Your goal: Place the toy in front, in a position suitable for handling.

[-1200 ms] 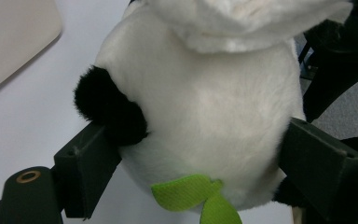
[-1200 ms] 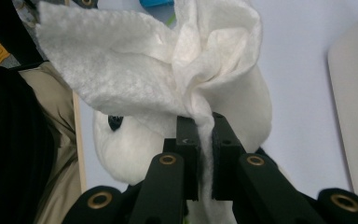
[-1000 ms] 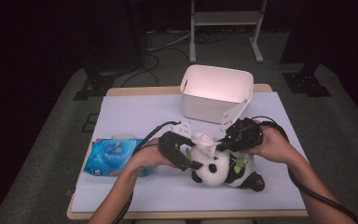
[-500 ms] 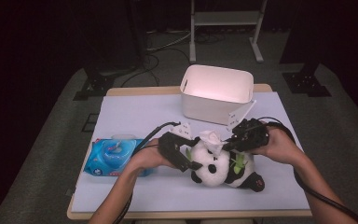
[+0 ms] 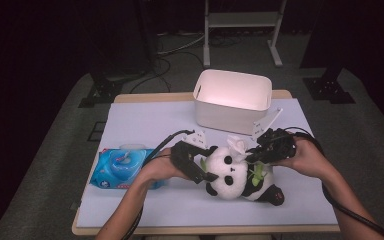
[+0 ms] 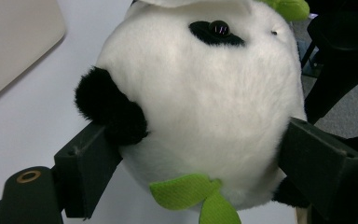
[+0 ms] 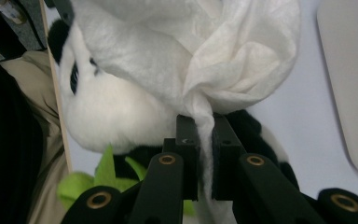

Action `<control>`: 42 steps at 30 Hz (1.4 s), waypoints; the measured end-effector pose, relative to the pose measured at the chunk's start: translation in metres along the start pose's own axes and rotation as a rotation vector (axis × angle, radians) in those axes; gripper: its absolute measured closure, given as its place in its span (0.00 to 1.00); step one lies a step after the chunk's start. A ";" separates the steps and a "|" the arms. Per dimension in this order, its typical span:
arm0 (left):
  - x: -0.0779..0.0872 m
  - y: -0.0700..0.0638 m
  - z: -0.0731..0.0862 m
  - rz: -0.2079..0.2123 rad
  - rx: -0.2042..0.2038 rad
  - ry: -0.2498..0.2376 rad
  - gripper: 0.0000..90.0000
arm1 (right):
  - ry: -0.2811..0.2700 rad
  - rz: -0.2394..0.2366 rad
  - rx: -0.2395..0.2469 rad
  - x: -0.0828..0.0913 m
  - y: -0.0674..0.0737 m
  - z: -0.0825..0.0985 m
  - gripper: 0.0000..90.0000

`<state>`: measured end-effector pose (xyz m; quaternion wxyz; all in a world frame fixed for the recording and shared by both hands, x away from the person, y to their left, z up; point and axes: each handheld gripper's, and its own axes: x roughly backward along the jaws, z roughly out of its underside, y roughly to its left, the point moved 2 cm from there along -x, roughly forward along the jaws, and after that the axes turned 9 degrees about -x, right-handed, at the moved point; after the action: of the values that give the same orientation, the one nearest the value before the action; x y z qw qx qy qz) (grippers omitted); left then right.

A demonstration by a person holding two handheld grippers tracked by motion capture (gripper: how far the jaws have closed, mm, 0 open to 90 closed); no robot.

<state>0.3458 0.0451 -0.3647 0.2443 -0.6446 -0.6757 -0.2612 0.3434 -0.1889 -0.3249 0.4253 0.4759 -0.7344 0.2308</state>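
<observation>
Plush panda [image 5: 232, 175] lies on the desk [image 5: 145, 120] near its front edge, at 6 o'clock from the white bin [image 5: 232, 97], head toward the person's left. Left tool [image 5: 204, 169] clamps the panda's head: in the left gripper view the jaws stand wide on either side of the head [image 6: 200, 102], pads pressing into the fur, one just under the black ear [image 6: 105, 105]. Right tool [image 5: 250, 157] is at 1 o'clock of the head, jaws nearly together on a white wipe [image 7: 205, 60]; the twisted tail of the wipe runs between the pads and the loose bulk drapes over the top of the panda's head. Blue wipe pack [image 5: 120, 167] sits at 9 o'clock from the panda, under the left forearm.

Handling, judged: panda is light, soft and squashy, so fur gives under the pads and the head can roll or slip out if squeezed off-centre. Best hold is across the widest part of the head, as now, not on an ear or the green leaf [image 6: 191, 193], which would just stretch. It won't break. Wipe is thin, limp, likely damp, with no stiffness, so it only works pulled or dragged, not pushed. Pinch it at a bunched fold; a single-layer edge could tear or slide free. It may snag on the plush fur.
</observation>
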 end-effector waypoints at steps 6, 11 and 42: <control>0.000 0.000 -0.001 -0.001 -0.004 0.001 0.17 | 0.016 0.006 0.031 -0.002 0.005 -0.019 0.93; 0.000 0.000 -0.003 0.000 -0.014 0.009 0.17 | 0.025 0.001 0.059 -0.005 0.008 -0.037 0.93; 0.001 0.002 0.000 -0.006 -0.009 0.028 0.17 | 0.035 -0.004 0.030 -0.012 -0.003 -0.039 0.93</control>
<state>0.3473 0.0453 -0.3640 0.2500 -0.6402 -0.6727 -0.2741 0.3642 -0.1556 -0.3144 0.4314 0.4795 -0.7223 0.2494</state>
